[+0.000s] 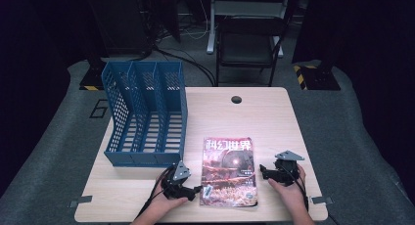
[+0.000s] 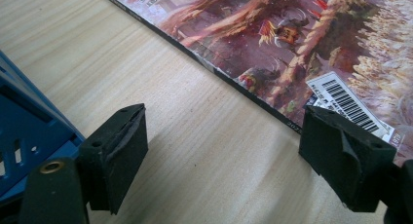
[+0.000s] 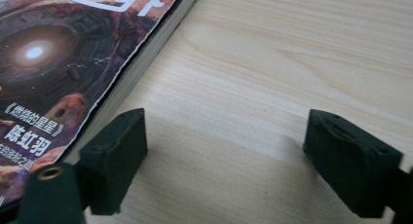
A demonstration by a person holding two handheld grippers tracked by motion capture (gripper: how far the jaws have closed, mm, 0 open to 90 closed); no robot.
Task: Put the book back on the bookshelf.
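Dark floor, cables and a black chair (image 1: 249,41) lie beyond a pale wooden table (image 1: 274,122), which carries a blue file rack (image 1: 145,112) with three slots at its left side and a magazine (image 1: 229,171) lying flat, cover up, near the front edge. From the high view, the left gripper (image 1: 195,190) sits just beside the magazine's left edge, close to its lower corner, and the right gripper (image 1: 263,171) rests near the right edge, apart from it. Both hands rest on the table. No slot of the rack holds anything, so the work looks to be at its very start: the magazine has not been lifted, and picking it up and standing it in the rack would all be left to do, if that is the aim.

Along the left gripper view, the two black fingers (image 2: 117,153) stand spread wide with bare wood between them. The magazine's spine runs diagonally ahead, its barcode label (image 2: 348,104) just beyond the right-hand finger, and a corner of the blue rack shows at the left.

Along the right gripper view, the fingers (image 3: 114,158) are likewise spread wide and grip nothing. The magazine's page edge lies just beside the left-hand finger; whether they touch I cannot tell.
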